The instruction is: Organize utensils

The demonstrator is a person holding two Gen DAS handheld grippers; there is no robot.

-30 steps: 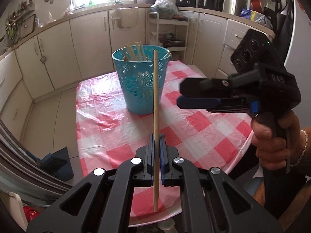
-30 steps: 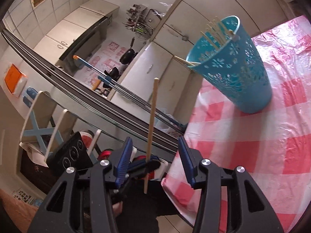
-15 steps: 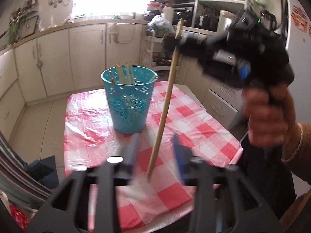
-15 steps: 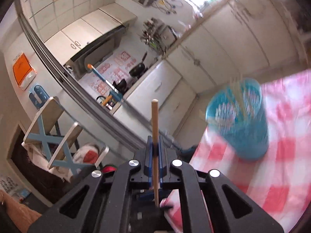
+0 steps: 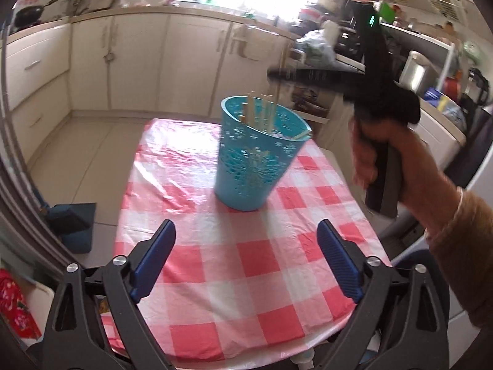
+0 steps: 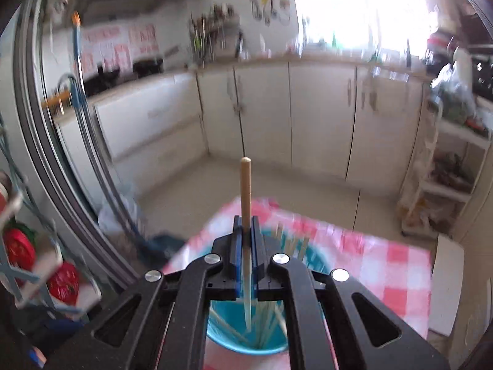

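The right gripper [image 6: 246,246] has its jaws clamped on 1 wooden chopstick [image 6: 245,185], gripped partway down so the rounded end sticks up past the pads. It hangs right over the blue basket [image 5: 255,154] that stands on the checked tabletop [image 5: 234,265]. In the right wrist view the lower end of the stick looks to be already inside the rim, though that part is blurred and I can't swear to it. Several other chopsticks [image 5: 262,114] lean inside the basket already.

The left gripper [image 5: 246,259] sits low at the near edge of the tabletop, well apart from the basket. Its jaws have just been opening and now stand wide apart with nothing between them.

What worries me is the drop. The basket is light, pierced plastic and narrow at the foot, so a stick pushed in at a slant, or a gripper knocking the rim, could tip it and spill the lot. The sticks already inside lean across the opening, so the new 1 might catch on them and flip out when released. Letting go while the hand [image 5: 397,166] is moving would send it over the rim onto the cloth.
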